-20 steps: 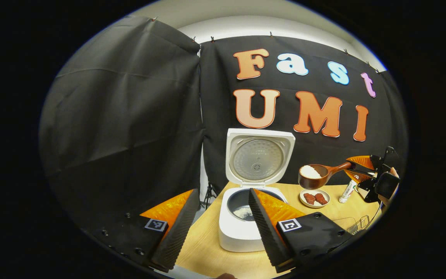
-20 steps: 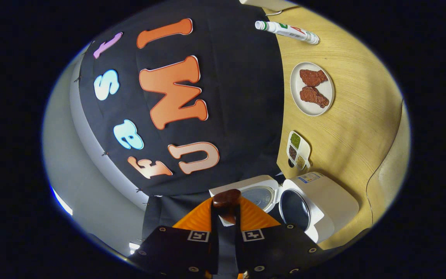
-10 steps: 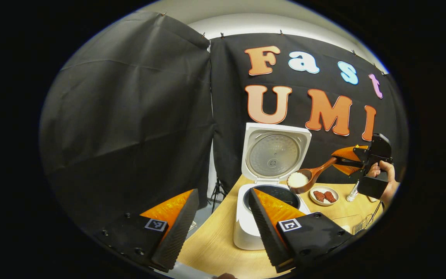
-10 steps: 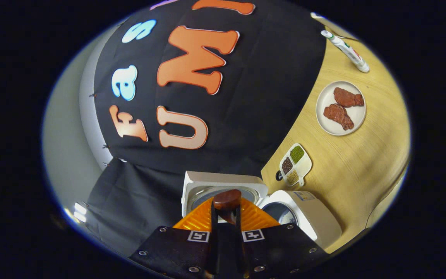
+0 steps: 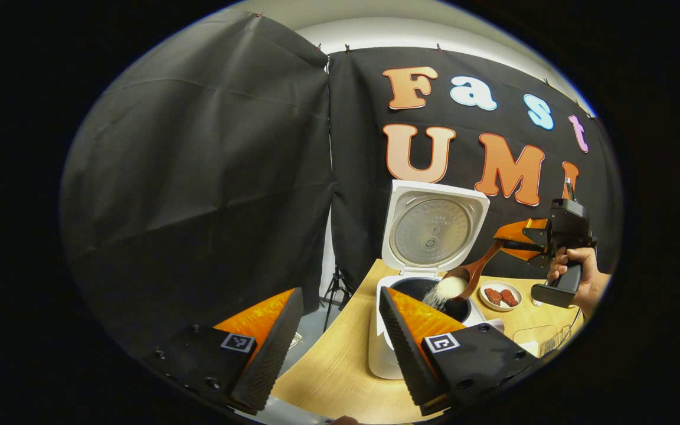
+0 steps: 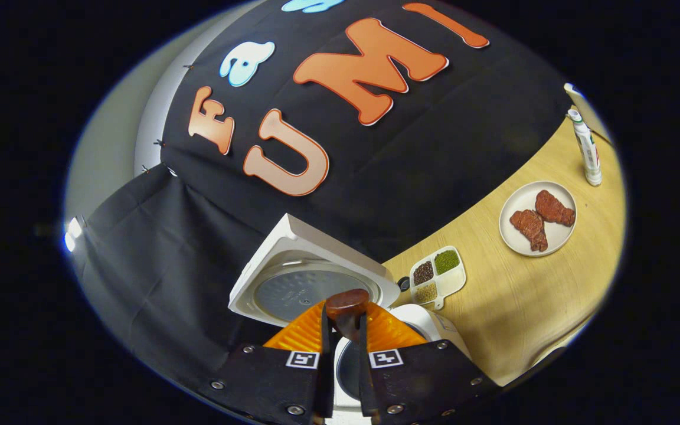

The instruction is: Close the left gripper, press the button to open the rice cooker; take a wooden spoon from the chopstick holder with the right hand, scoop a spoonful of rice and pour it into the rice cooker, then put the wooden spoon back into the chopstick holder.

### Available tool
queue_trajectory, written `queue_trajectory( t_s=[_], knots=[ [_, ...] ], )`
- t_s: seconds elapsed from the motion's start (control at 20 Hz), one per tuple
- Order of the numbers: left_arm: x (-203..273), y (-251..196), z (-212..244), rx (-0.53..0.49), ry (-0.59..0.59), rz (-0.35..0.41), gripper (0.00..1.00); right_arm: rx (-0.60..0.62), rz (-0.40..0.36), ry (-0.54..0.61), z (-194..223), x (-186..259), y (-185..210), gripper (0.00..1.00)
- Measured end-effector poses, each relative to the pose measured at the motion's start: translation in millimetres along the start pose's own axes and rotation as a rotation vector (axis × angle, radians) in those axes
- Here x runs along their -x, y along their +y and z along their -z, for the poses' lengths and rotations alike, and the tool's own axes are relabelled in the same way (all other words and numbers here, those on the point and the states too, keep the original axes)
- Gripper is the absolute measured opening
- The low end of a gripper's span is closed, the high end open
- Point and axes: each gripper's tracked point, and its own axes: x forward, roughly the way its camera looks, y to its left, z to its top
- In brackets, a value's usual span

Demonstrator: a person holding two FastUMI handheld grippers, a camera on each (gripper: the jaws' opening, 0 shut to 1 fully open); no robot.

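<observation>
From my left gripper view I see my left gripper [image 5: 337, 330] held low with its two fingers spread wide apart and nothing between them, over the near edge of the pale wooden table [image 5: 334, 378]. Beyond it stands the white square rice cooker [image 5: 417, 330] with its hinged lid [image 5: 434, 227] raised upright, the round metal inner plate facing me and the dark inner pot [image 5: 428, 292] exposed below. Farther right, a hand [image 5: 579, 277] grips the right gripper [image 5: 514, 239], whose fingers pinch the handle of the brown wooden spoon [image 5: 470, 274]. The spoon slopes down toward the cooker, its bowl tipped over the pot's right side, and white rice [image 5: 443, 292] is spilling from it into the pot. Just behind the spoon, a small white round plate carrying two reddish-brown pieces of meat [image 5: 500, 296] rests on the table. In my right gripper view, the right gripper [image 6: 345, 330] has its fingers pressed together on the spoon's dark handle [image 6: 346, 307], the rounded end of which sticks up between them. Under the fingers I see the open lid [image 6: 293, 277] and part of the cooker's white body [image 6: 434, 327]. Just beside the cooker lies a white divided dish of green, dark and tan grains [image 6: 437, 274]; the meat plate [image 6: 538, 218] sits farther right, and a white tube with green print [image 6: 587, 150] stands near the table's back edge. I cannot make out the chopstick holder with certainty.
</observation>
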Motion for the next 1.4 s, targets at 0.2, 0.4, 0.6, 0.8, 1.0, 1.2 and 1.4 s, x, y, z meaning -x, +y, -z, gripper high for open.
queue_trajectory(
  t_s=[0.2,0.4,0.6,0.8,1.0,1.2,1.4],
  knots=[
    [-7,3,2,-0.001,0.006,0.011,0.89,0.094,0.001,-0.012,2,0,9,0.16],
    [-12,4,-1,-0.006,0.002,0.021,0.89,0.25,-0.003,-0.039,0,2,25,0.16],
    [-15,6,0,-0.006,0.0,0.03,0.89,0.403,-0.043,-0.076,-1,7,54,0.16],
    [-16,8,0,-0.003,-0.001,0.033,0.89,0.558,-0.095,-0.092,4,12,83,0.16],
    [-14,13,2,0.0,0.0,0.031,0.89,0.728,-0.151,-0.087,19,14,102,0.16],
    [-13,15,2,-0.018,-0.007,0.022,0.89,0.922,-0.202,-0.101,30,23,124,0.16],
    [-9,10,-9,-0.084,-0.049,0.017,0.89,0.993,-0.243,-0.103,40,30,130,0.16]
  ],
)
